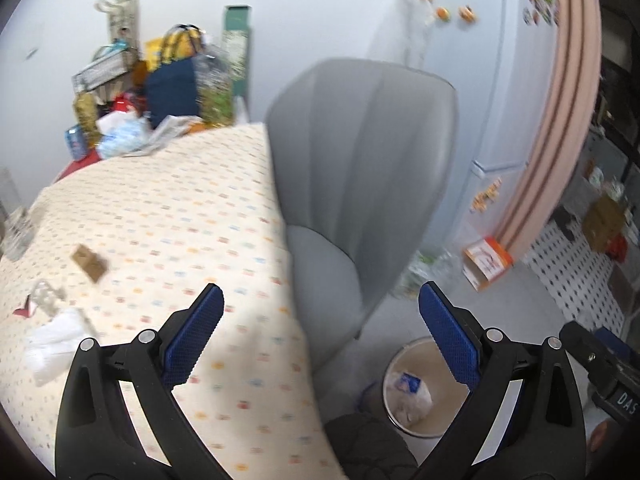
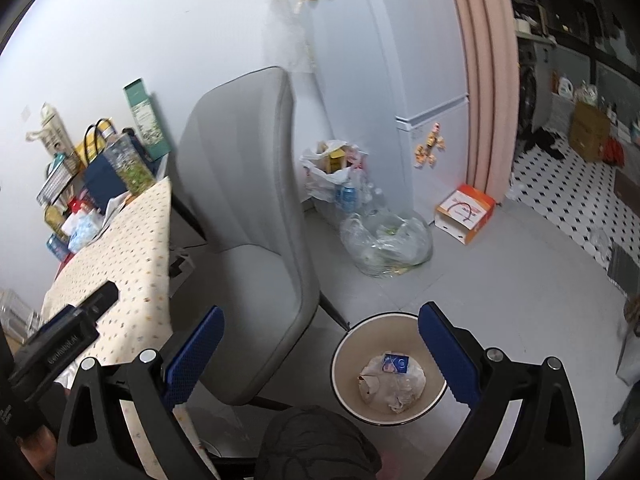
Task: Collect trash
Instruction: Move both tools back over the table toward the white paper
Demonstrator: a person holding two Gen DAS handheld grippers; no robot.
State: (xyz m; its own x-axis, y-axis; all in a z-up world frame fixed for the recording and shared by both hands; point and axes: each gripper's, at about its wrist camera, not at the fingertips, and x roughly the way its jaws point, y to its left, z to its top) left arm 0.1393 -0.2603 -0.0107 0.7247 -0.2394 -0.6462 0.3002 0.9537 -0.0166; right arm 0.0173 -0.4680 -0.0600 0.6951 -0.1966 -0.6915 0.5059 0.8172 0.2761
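My left gripper is open and empty above the table's right edge. On the patterned tablecloth lie a crumpled white tissue, a clear wrapper with a red scrap and a small brown card piece. My right gripper is open and empty above the floor, just over the round beige bin. The bin holds crumpled paper and a blue-and-white packet. The bin also shows in the left wrist view.
A grey chair stands between table and bin. Bags, boxes and bottles crowd the table's far end. Clear bags of bottles and an orange box sit on the floor by the fridge.
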